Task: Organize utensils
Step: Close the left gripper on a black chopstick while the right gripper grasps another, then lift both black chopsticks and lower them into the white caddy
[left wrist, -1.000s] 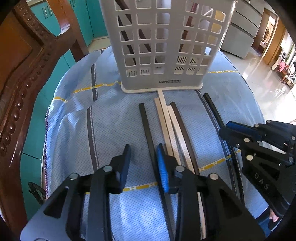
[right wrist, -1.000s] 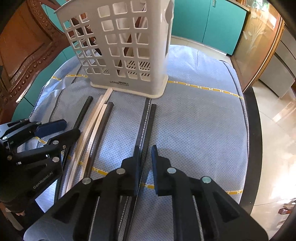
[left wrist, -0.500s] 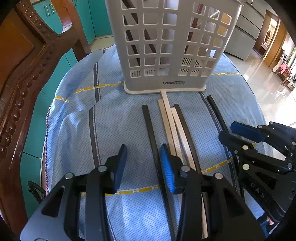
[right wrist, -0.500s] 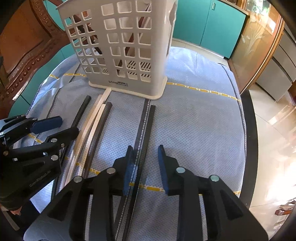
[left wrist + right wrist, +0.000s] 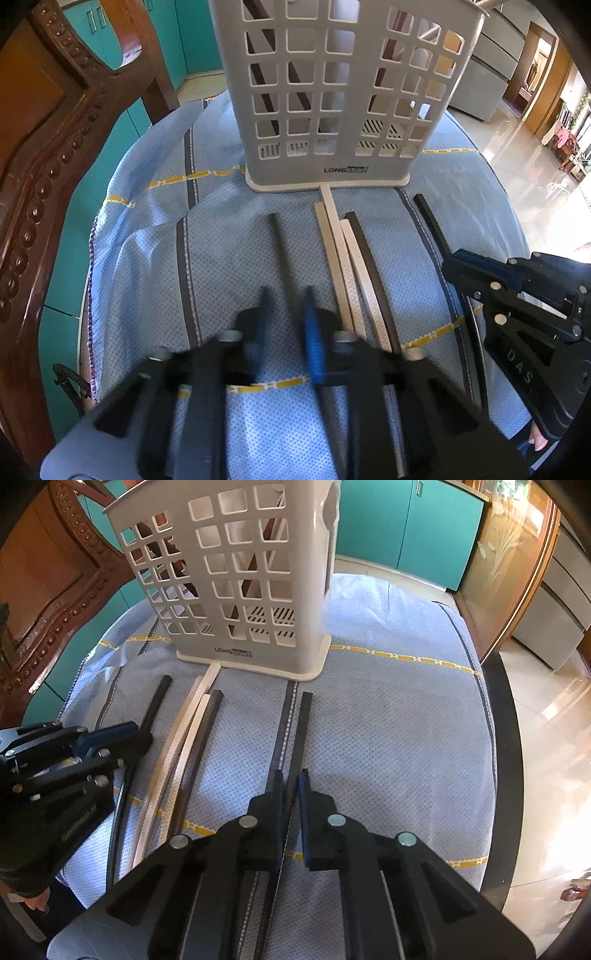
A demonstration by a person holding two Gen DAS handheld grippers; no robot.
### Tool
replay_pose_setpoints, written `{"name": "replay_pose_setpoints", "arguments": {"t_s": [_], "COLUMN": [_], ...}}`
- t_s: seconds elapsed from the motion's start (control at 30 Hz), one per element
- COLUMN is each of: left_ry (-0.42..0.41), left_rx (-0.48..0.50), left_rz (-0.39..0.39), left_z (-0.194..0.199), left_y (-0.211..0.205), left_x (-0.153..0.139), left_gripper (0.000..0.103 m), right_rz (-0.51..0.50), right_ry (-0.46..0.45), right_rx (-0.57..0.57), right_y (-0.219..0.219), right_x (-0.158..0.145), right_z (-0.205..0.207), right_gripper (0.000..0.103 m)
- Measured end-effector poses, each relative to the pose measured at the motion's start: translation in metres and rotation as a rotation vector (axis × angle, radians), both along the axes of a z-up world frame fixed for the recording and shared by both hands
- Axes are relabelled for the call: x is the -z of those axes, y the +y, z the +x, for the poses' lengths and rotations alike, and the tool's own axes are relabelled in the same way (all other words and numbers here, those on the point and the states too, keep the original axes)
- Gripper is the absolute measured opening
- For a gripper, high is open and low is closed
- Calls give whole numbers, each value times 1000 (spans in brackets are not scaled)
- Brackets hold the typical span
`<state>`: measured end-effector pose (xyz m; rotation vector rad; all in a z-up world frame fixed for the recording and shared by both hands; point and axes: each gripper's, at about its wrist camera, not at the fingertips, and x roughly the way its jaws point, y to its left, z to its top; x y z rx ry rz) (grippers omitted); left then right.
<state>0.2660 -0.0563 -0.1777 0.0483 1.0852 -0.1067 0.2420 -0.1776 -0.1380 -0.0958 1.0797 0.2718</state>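
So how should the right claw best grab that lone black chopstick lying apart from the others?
Probably from straight above, pinching the black chopstick across its thin width near its close end. It lies flat on the cloth, lengthwise between the right claw fingers, with bare cloth either side.

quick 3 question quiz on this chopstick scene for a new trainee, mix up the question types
1. True or false: the right gripper straddles the black chopstick that lies farthest right on the blue cloth.
2. Multiple choice: the end of one pale chopstick reaches the base of the A) white basket B) wooden chair C) teal cabinet.
3. Fill in: counting both colours, ___ chopsticks lie on the cloth.

Key: 1 true. 2 A. 3 six: three pale, three black, one of them between the fingers of the left gripper.
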Motion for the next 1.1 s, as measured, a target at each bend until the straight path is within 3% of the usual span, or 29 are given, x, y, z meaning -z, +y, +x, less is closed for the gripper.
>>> {"name": "replay_pose_setpoints", "arguments": {"t_s": [0.2,0.47,0.6,0.77,0.9,1.0,1.1], "left_ry": [-50,-285,-405,-564,-676,-744,-804], "left_rx": [-16,34,56,82,58,13,-63], "left_rz": [-10,-83,-141,-157,-181,-232,-275], "left_z": [-4,-50,-81,-100,-85,-66,-46], "left_y": [4,13,23,23,34,46,56], "left_x": [-15,-94,-136,-197,-250,-280,-292], "left_gripper": [7,7,7,7,7,7,7], "right_rz": [58,227,346,438,507,558,590], "right_ry": [-85,-385,-462,-588,-636,-679,-716], "right_rx": [-3,-21,2,19,40,58,113], "right_y": [-9,-42,-67,-83,-82,-83,-78], "right_x": [-29,-108,-141,-201,-247,-264,-267], "right_z": [-6,-46,-59,-68,-45,-28,-13], "right_gripper": [7,6,6,7,7,6,6]}}
